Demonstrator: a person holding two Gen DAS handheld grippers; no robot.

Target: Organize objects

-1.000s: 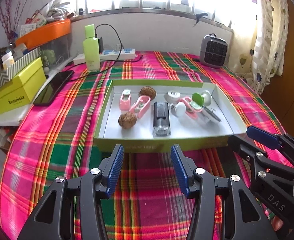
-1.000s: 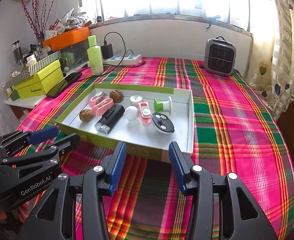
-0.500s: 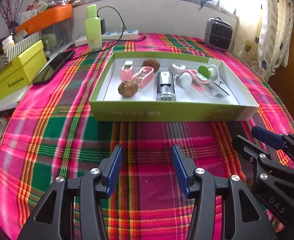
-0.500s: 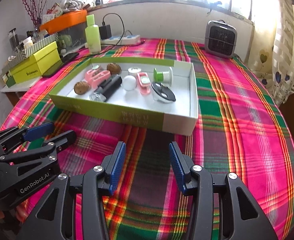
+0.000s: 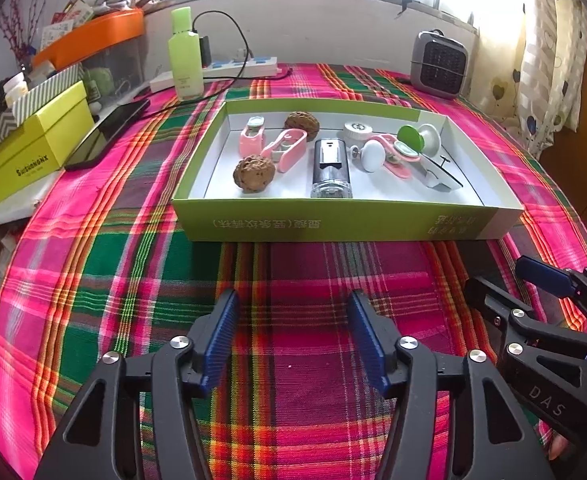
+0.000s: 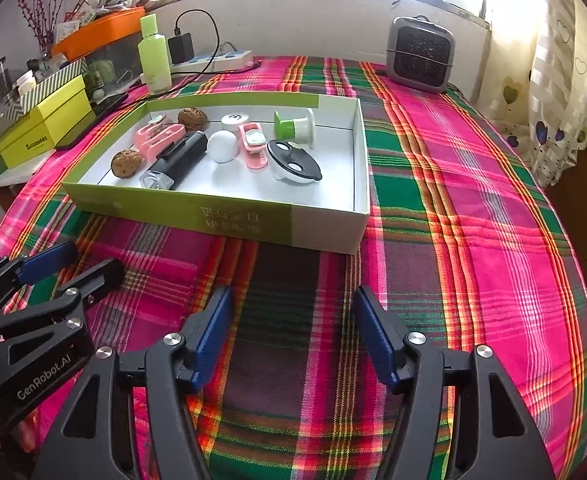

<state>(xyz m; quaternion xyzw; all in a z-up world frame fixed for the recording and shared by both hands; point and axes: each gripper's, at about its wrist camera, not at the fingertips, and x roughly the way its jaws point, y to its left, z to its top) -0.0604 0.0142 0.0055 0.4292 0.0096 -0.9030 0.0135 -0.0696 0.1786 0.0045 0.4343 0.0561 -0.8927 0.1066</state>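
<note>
While I hold both tools low over the pink-and-green plaid tablecloth (image 5: 133, 264), my left gripper (image 5: 291, 340) and right gripper (image 6: 289, 336) have just been opening; each now stands wide with nothing between its blue pads. Just beyond them lies the shallow green-and-white cardboard tray (image 5: 333, 222), which holds 2 brown walnuts (image 5: 253, 172), pink plastic clips (image 5: 285, 152), a black cylindrical gadget (image 5: 330, 168), a white ball-shaped knob (image 5: 373, 156) and a green-and-white spool (image 6: 293, 124)
</note>
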